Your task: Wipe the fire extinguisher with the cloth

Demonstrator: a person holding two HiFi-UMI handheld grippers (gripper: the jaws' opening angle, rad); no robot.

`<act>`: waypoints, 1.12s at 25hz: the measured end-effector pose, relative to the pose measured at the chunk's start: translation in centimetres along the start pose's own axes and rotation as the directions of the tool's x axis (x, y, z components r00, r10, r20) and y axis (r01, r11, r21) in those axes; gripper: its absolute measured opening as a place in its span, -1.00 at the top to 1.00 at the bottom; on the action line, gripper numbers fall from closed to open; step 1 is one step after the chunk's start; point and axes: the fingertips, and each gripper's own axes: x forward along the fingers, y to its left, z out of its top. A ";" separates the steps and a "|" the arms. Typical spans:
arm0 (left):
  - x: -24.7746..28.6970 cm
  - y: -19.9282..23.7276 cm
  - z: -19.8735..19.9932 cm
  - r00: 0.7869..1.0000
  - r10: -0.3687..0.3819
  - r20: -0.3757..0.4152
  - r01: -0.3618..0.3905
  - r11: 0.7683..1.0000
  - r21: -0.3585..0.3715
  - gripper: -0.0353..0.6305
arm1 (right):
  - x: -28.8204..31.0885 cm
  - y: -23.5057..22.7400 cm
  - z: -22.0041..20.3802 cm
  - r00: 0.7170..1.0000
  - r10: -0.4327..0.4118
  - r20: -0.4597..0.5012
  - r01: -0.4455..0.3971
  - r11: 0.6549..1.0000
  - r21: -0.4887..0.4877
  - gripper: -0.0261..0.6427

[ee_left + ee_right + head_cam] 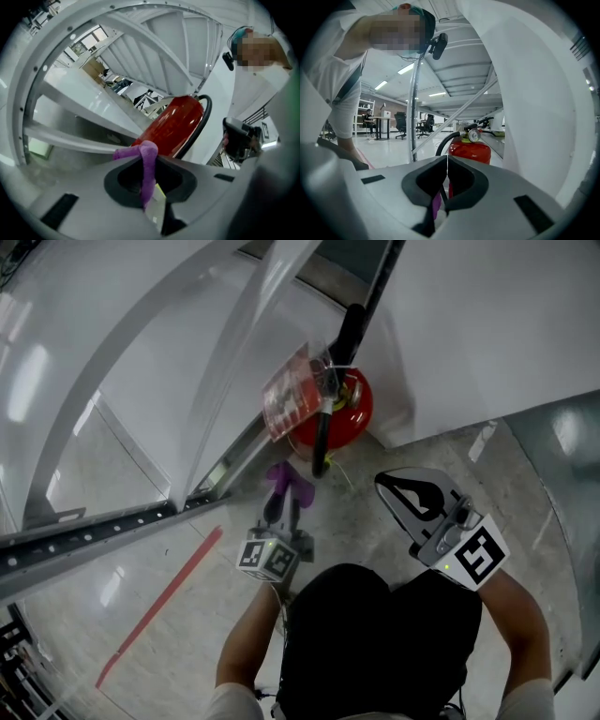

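the fire extinguisher (352,411) stands upright on the floor (375,521), tucked against the foot of a white wall (487,324) and beside a slanted metal rail (103,526). its long axis runs straight up, so in the head view we look down on its top, where a black hose (323,432) and a clear-sleeved tag (291,395) hang.

it lies straight ahead of both tools. the left gripper (283,510) is the nearer one. its jaws are pinched on the purple cloth (286,482), which sticks out past the tips toward the red body. the cloth looks just short of the cylinder, though we cannot tell whether it touches. we judge that the wipe turns on pushing the left gripper forward and then running it along that upright axis.

the right gripper (390,486) sits further back and off to the side, with its jaws together on nothing.

we count one extinguisher, one cloth, one hose, one tag and two grippers.
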 end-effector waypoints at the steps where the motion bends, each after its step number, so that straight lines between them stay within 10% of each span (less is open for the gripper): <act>1: 0.6 0.4 -1.1 1.000 0.005 -0.017 -0.005 1.000 -0.008 0.73 | -0.1 -0.1 -0.1 1.000 -0.004 -0.003 0.004 1.000 0.002 0.88; 7: 3.8 1.8 -6.4 0.991 0.082 -0.107 -0.088 0.995 -0.052 0.73 | -0.6 -0.7 -1.1 0.998 -0.026 -0.051 0.027 1.000 0.011 0.88; 17: 5.1 1.5 -6.9 0.972 0.195 -0.131 -0.157 0.955 0.250 0.73 | 1.2 -2.2 -9.5 0.925 -0.043 -0.377 0.143 0.960 0.242 0.88; 28: 6.0 1.7 -6.7 0.976 0.171 -0.137 -0.145 0.973 0.181 0.73 | 3.8 -1.1 -11.6 0.889 -0.004 -0.459 0.173 0.930 0.326 0.88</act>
